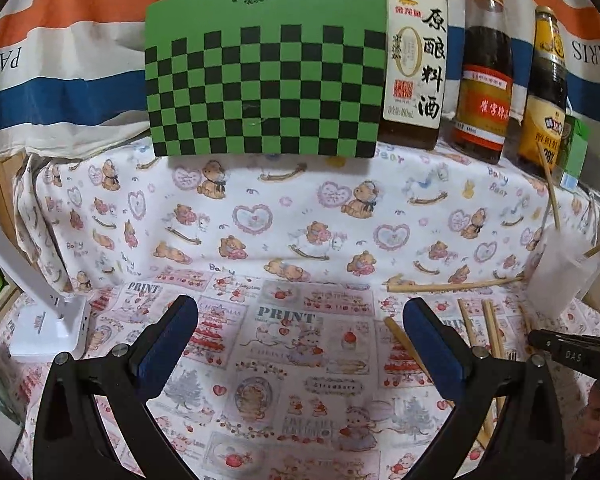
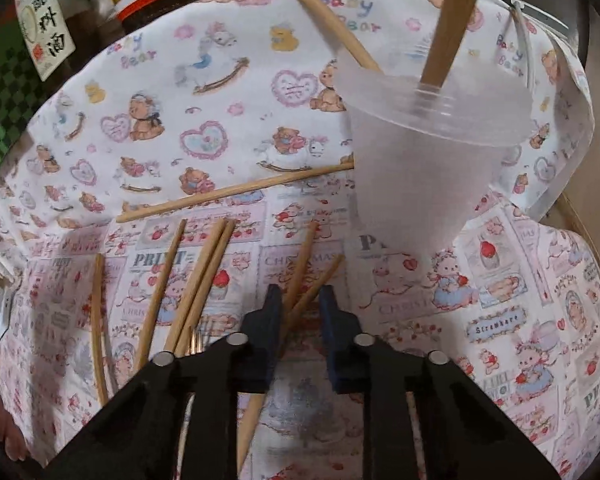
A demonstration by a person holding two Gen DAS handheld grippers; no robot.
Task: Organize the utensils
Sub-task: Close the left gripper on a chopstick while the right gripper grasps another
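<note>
the right claw [image 2: 300, 300] points steeply down at the surface [image 2: 499, 300], its jaws drawn nearly together around two crossed chopsticks [image 2: 313, 286]; whether the pads actually press them i cannot tell. more loose chopsticks [image 2: 204, 280] lie fanned out just left of it on the printed cloth. a clear plastic cup [image 2: 423, 168] stands near, behind and to the right, with two chopsticks already in it. the left claw [image 1: 300, 344] hangs wide open and empty over bare cloth.

Evenly and softly lit, without harsh shadows or glare. Strong fisheye bending toward dark, vignetted corners in both views. Slightly soft throughout, blurrier at the right wrist view's near edges.
</note>
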